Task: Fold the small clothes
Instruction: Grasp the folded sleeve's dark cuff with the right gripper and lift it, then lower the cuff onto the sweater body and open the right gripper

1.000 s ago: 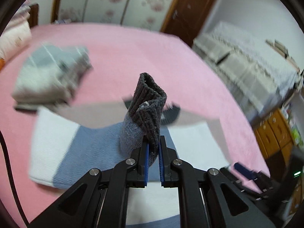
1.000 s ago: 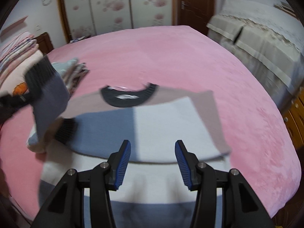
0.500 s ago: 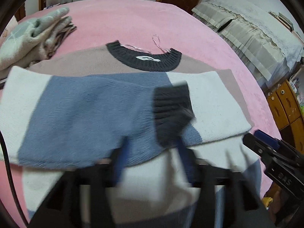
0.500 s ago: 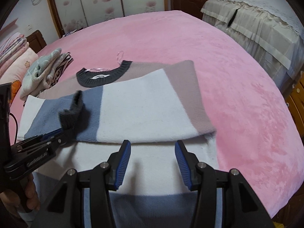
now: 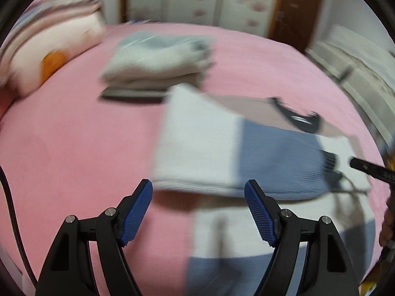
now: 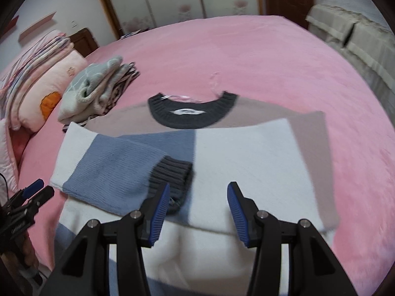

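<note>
A small knit sweater (image 6: 246, 153) in white, blue and beige lies flat on the pink bed, dark collar (image 6: 192, 116) away from me. Both sleeves are folded across its body; the blue left sleeve (image 6: 111, 170) ends in a dark ribbed cuff (image 6: 172, 175). The sweater also shows blurred in the left wrist view (image 5: 222, 153). My right gripper (image 6: 198, 209) is open and empty, just above the sweater's lower body beside the cuff. My left gripper (image 5: 198, 212) is open and empty, over the sweater's left edge; it also shows in the right wrist view (image 6: 27, 197).
A stack of folded clothes (image 6: 96, 91) lies at the sweater's left shoulder, also in the left wrist view (image 5: 158, 59). Pillows and folded bedding (image 6: 37, 74) sit at the far left. A covered sofa (image 6: 358, 37) stands right of the bed (image 6: 271, 56). The right gripper's tip (image 5: 370, 170) shows at right.
My left gripper let go of the sleeve cuff, opened, and swung back to the left. The sleeve now lies folded across the sweater. The right gripper stayed open, shifting slightly.
</note>
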A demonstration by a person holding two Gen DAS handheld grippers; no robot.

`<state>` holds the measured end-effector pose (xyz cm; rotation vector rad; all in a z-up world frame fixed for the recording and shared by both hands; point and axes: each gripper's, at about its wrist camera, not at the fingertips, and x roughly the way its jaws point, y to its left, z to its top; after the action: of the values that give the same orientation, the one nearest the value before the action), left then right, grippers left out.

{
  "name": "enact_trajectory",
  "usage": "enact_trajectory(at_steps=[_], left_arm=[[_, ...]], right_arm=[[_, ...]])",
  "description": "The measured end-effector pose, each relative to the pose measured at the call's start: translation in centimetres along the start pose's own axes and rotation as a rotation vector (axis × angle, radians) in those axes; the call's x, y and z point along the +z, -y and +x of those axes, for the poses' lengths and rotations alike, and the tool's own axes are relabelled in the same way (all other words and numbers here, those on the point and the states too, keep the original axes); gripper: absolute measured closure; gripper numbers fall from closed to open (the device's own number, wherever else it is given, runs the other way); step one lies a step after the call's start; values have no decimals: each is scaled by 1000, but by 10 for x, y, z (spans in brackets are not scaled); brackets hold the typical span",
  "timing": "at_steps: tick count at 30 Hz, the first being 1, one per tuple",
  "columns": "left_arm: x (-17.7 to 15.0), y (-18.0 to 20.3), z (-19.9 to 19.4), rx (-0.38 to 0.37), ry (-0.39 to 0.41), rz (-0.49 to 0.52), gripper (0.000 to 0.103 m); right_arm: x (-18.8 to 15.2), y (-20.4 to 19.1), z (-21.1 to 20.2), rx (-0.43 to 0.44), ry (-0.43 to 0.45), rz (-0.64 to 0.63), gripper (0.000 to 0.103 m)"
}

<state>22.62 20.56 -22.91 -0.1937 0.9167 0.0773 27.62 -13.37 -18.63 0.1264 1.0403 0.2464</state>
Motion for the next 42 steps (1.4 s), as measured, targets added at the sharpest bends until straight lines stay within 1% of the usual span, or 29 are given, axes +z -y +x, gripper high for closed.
enact_trajectory(at_steps=[3, 5, 8, 11, 13, 14, 15, 18, 20, 26, 29, 32, 33, 35, 36, 37, 38, 39, 40, 42], left_arm=[[-3, -37, 11, 4, -33, -101, 27], [-7, -55, 17, -15, -52, -151, 27], [-10, -64, 25, -44, -75, -176, 27], [-15, -60, 34, -50, -103, -170, 27], [-17, -52, 37, -67, -102, -163, 27], [-17, -50, 37, -73, -99, -157, 27], [-16, -47, 38, -74, -99, -149, 27], [-13, -38, 45, -70, -103, -133, 27], [-7, -33, 51, -70, -103, -130, 27], [12, -15, 63, -95, -89, -162, 27], [21, -7, 68, -81, -77, -192, 27], [27, -6, 68, -70, -69, -239, 27], [28, -7, 67, -64, -66, -247, 28], [29, -7, 66, -37, -66, -241, 34], [29, -7, 67, -27, -74, -232, 40], [29, -6, 68, -21, -85, -220, 44], [28, -6, 69, -26, -93, -209, 45], [27, -4, 69, -33, -100, -197, 47], [26, -5, 70, -34, -104, -191, 52], [22, -2, 71, -42, -115, -174, 55]], right_arm=[[6, 1, 21, 17, -42, 6, 54], [8, 3, 35, 14, -71, 22, 54], [9, 5, 52, 54, -106, 50, 54], [9, 1, 58, 79, -99, 40, 54], [9, -7, 58, 115, -86, 15, 54], [9, -12, 57, 118, -79, -2, 66], [10, -16, 55, 99, -73, -21, 87], [16, -24, 38, 84, -33, -58, 95], [25, -29, 21, 86, 8, -67, 95], [72, -48, -48, 70, 187, -124, 95], [90, -52, -75, 46, 260, -150, 95], [101, -49, -92, 8, 306, -159, 95], [103, -46, -94, -7, 312, -157, 95], [104, -35, -96, -29, 311, -145, 95], [103, -27, -94, -48, 304, -134, 95], [102, -18, -91, -64, 293, -123, 95], [101, -9, -87, -79, 280, -113, 95], [98, -2, -83, -87, 265, -104, 95], [96, 8, -78, -94, 245, -91, 95], [92, 28, -63, -103, 194, -53, 95]])
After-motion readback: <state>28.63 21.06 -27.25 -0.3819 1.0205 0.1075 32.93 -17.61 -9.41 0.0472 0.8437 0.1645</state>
